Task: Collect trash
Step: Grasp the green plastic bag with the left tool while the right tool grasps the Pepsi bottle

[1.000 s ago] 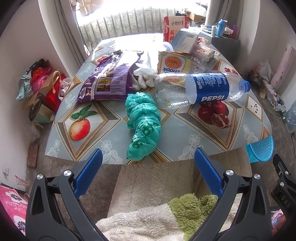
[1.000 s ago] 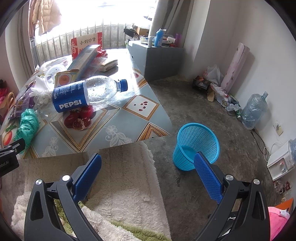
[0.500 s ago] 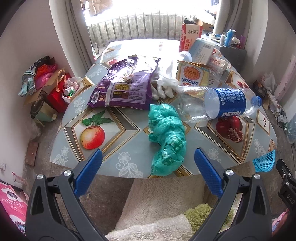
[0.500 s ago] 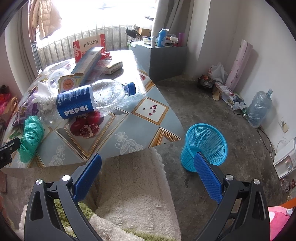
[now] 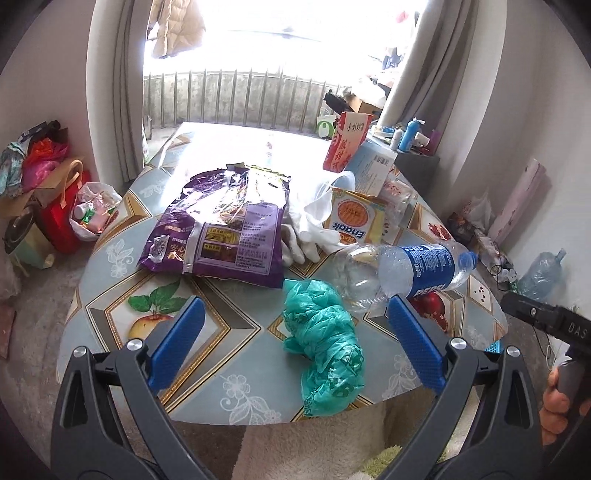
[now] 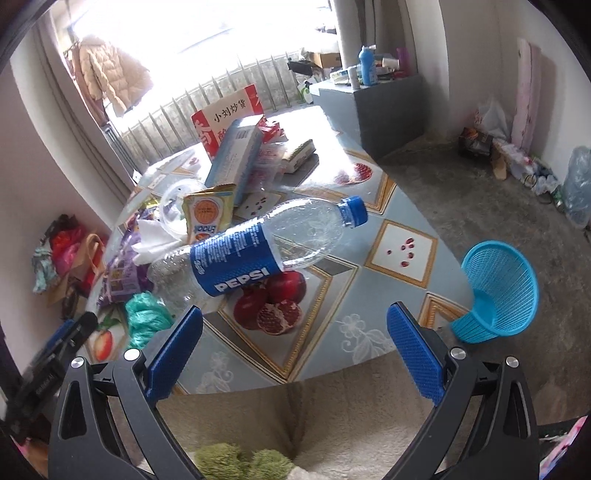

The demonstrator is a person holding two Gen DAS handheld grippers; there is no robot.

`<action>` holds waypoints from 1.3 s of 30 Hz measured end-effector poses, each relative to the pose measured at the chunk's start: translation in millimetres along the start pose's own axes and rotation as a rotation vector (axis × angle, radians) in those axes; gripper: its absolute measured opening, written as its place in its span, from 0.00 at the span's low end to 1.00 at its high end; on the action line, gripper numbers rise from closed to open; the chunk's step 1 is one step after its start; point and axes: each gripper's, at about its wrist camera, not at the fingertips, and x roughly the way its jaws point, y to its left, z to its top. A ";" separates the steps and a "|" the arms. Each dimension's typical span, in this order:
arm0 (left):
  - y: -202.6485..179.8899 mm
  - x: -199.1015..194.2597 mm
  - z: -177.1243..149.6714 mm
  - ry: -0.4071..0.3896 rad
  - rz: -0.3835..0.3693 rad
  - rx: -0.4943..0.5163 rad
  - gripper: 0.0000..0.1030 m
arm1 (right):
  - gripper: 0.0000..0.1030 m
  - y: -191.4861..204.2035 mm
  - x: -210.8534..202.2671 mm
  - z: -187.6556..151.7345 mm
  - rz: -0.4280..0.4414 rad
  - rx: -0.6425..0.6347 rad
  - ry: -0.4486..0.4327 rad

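You're in a lived-in home room. Fruit-print table (image 5: 122, 254) centre; curtains (image 5: 114, 92) and hung coat (image 5: 177, 29) at 12 o'clock.

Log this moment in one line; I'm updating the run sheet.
left gripper: open, empty | right gripper: open, empty | Pepsi bottle: on table | blue basket: on floor

Bare table (image 5: 229, 325) is lying open at the near left; the green bag (image 5: 325, 347) and Pepsi bottle (image 6: 273, 243) are blocking the middle.

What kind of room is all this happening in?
Most likely a lived-in room in someone's home: a table under a fruit-print cloth strewn with snack wrappers and a Pepsi bottle, a railed window, and a blue wastebasket on the bare floor.
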 end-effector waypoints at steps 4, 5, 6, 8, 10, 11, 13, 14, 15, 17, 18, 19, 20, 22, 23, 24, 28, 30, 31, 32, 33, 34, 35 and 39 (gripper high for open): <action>0.1 15.8 -0.9 0.062 -0.068 -0.009 0.93 | 0.94 -5.1 20.4 10.7 0.154 0.188 0.075; -0.3 18.9 -1.7 0.069 -0.081 -0.008 0.93 | 0.94 -4.8 27.8 12.3 0.183 0.230 0.094; -1.0 21.7 -3.7 0.075 -0.093 -0.004 0.93 | 0.94 -4.0 34.6 14.0 0.210 0.265 0.111; -2.1 27.3 -4.9 0.087 -0.116 0.003 0.93 | 0.94 -1.4 49.3 17.0 0.242 0.327 0.145; -2.7 31.9 -5.9 0.095 -0.133 0.010 0.93 | 0.94 1.4 63.9 18.9 0.275 0.398 0.175; -2.9 33.7 -6.5 0.097 -0.136 0.015 0.93 | 0.94 2.4 69.8 19.9 0.289 0.433 0.184; -2.5 37.2 -7.6 0.104 -0.141 0.026 0.92 | 0.94 5.1 80.6 21.8 0.299 0.490 0.191; -2.6 39.6 -7.8 0.111 -0.142 0.031 0.92 | 0.93 5.8 86.3 23.1 0.295 0.511 0.191; -2.2 42.0 -8.2 0.120 -0.147 0.033 0.91 | 0.92 6.6 91.7 24.5 0.293 0.533 0.192; -1.5 47.7 -9.1 0.140 -0.161 0.031 0.82 | 0.91 8.2 104.9 26.6 0.285 0.575 0.205; -1.1 51.2 -9.9 0.158 -0.169 0.026 0.74 | 0.90 7.9 111.3 27.1 0.287 0.603 0.215; 0.1 55.5 -10.5 0.181 -0.178 0.017 0.72 | 0.88 7.2 117.8 27.1 0.285 0.629 0.225; 1.7 59.8 -11.4 0.202 -0.184 0.005 0.67 | 0.87 5.3 123.7 27.0 0.285 0.657 0.233; 5.7 66.5 -13.3 0.236 -0.197 -0.016 0.59 | 0.81 3.1 134.8 24.6 0.286 0.702 0.244; 7.5 69.3 -13.9 0.250 -0.203 -0.024 0.55 | 0.78 1.9 139.3 23.3 0.287 0.717 0.250; 9.3 71.6 -14.3 0.262 -0.210 -0.032 0.53 | 0.71 0.1 144.4 21.8 0.295 0.731 0.259; 11.5 73.7 -13.1 0.267 -0.222 -0.038 0.49 | 0.64 -7.9 150.0 23.0 0.351 0.729 0.278; 11.5 74.2 -12.3 0.272 -0.223 -0.039 0.47 | 0.64 -12.4 146.4 26.8 0.338 0.687 0.285; 11.1 74.1 -11.9 0.274 -0.223 -0.039 0.46 | 0.64 -15.2 144.4 29.3 0.335 0.670 0.294; 10.7 74.0 -11.5 0.277 -0.222 -0.038 0.46 | 0.64 -18.5 143.2 31.4 0.339 0.654 0.307; 9.1 73.9 -10.9 0.278 -0.220 -0.036 0.45 | 0.64 -21.9 142.4 34.2 0.341 0.624 0.330; 7.7 74.2 -10.4 0.280 -0.220 -0.034 0.45 | 0.64 -25.6 141.2 37.1 0.332 0.594 0.347; 6.5 74.6 -10.1 0.282 -0.220 -0.033 0.45 | 0.64 -29.4 138.0 39.7 0.316 0.556 0.357; -2.9 74.6 -11.1 0.290 -0.228 -0.022 0.44 | 0.64 -37.9 123.6 47.5 0.251 0.389 0.378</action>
